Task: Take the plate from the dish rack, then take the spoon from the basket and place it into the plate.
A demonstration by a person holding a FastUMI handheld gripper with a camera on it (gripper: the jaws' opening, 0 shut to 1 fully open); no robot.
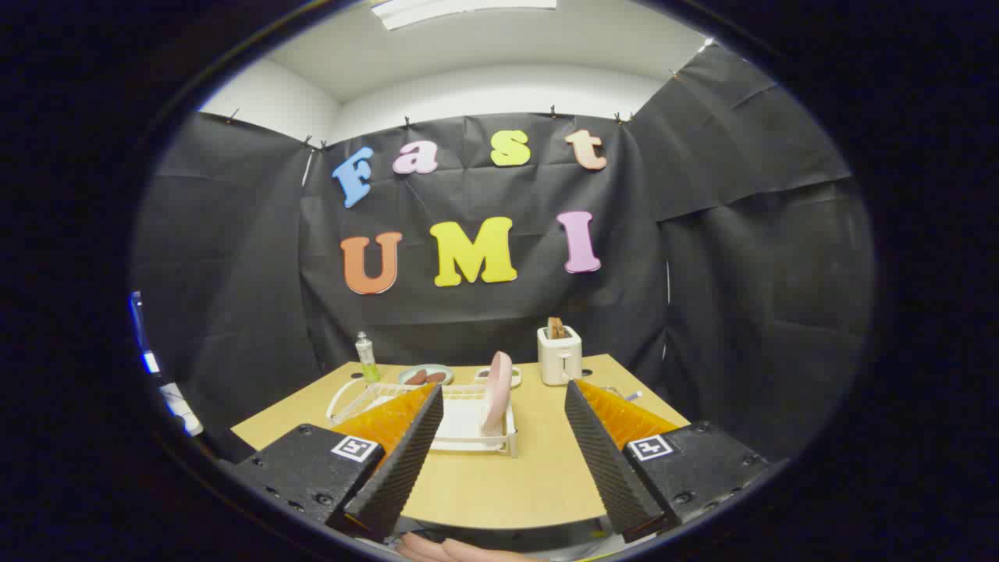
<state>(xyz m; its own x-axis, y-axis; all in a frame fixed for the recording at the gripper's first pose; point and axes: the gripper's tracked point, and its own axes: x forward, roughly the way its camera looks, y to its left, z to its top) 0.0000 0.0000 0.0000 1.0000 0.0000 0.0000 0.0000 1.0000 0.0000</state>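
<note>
A pink plate [496, 392] stands on edge in the white dish rack [467, 425] on the wooden table [499, 484], beyond and between my two fingers. My gripper [503, 417] is open and holds nothing, well short of the rack. Behind the right finger [605, 453] a spoon handle [634, 396] sticks out; the basket itself is hidden by that finger.
A white toaster [559, 355] with bread in it stands at the back right. A small bottle [365, 357] and a plate with brown food [425, 375] sit at the back left. Another small dish [511, 375] lies behind the rack. Fingers of a hand [453, 550] show below.
</note>
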